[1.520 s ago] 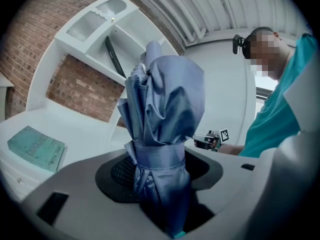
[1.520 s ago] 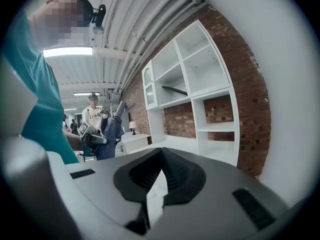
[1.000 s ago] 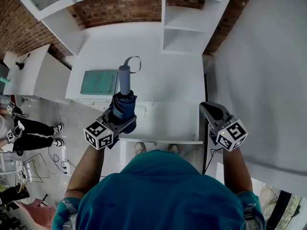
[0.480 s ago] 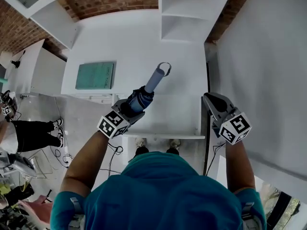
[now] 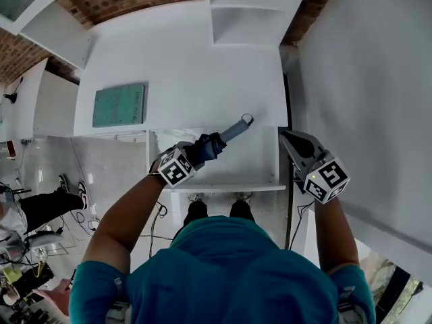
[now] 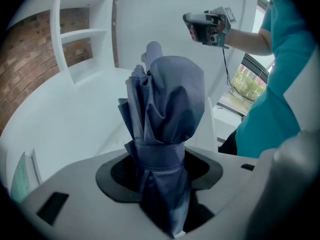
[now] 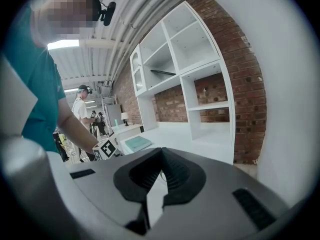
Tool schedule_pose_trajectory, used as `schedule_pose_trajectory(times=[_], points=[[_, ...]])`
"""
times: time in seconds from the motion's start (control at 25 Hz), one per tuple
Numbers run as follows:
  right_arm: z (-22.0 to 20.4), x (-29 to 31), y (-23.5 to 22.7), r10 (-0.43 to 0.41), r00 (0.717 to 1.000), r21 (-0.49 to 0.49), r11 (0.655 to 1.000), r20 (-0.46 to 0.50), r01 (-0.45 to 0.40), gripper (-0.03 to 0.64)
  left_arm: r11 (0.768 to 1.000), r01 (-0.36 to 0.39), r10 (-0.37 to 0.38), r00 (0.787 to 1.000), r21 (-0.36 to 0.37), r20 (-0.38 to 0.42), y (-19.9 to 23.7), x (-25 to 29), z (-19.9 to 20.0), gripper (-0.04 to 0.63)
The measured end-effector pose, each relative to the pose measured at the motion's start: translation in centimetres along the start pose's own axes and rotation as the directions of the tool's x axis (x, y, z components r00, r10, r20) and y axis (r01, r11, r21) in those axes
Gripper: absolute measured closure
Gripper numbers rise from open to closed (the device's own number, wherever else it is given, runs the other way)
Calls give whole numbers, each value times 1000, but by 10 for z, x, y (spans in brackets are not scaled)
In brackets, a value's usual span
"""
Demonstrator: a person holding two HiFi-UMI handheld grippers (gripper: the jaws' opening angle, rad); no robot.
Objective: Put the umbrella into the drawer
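A folded blue-grey umbrella [image 5: 217, 141] lies slanted over the open white drawer [image 5: 260, 166], its strap end [image 5: 247, 120] near the drawer's back edge. My left gripper [image 5: 204, 148] is shut on its bundled fabric. In the left gripper view the umbrella [image 6: 167, 109] stands up from between the jaws of my left gripper [image 6: 160, 170], wrapped by its band. To the right of the drawer my right gripper [image 5: 289, 140] hangs shut and holds nothing. The right gripper view shows my right gripper [image 7: 159, 159] with its jaw tips meeting.
The white desk top [image 5: 189, 66] lies behind the drawer, with a green pad [image 5: 119, 104] at its left. A white shelf unit [image 5: 246, 9] stands at the back, brick wall behind it. A white wall [image 5: 364, 79] runs along the right.
My left gripper has come down from above the desk top to the open drawer. It tilted, so the umbrella now points right and lies low. The right gripper sank a little.
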State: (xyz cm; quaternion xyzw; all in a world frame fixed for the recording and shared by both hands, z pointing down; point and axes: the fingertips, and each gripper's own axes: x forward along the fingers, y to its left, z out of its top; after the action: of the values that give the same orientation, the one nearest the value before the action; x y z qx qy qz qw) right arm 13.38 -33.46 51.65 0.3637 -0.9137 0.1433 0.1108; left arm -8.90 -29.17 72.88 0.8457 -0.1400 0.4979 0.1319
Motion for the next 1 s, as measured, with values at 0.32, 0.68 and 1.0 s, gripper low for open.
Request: schedule_pose_trajectory(times=[0.32,0.68,1.0], points=[[-24,-8,-4,8,999,-2,1000,-48,-8,595,995,60,-44,983,85,-177,-10,67,-30,342],[-45,-15,-7,6,997,22,1000,-82,-4,595,986,87,-44,957,139,-287,-12,107,-44,342],[-52,-20,-12,6,996,28,1000,-94,-3,595,974,114,-34,926,194,-376,-14,131,-55,341]])
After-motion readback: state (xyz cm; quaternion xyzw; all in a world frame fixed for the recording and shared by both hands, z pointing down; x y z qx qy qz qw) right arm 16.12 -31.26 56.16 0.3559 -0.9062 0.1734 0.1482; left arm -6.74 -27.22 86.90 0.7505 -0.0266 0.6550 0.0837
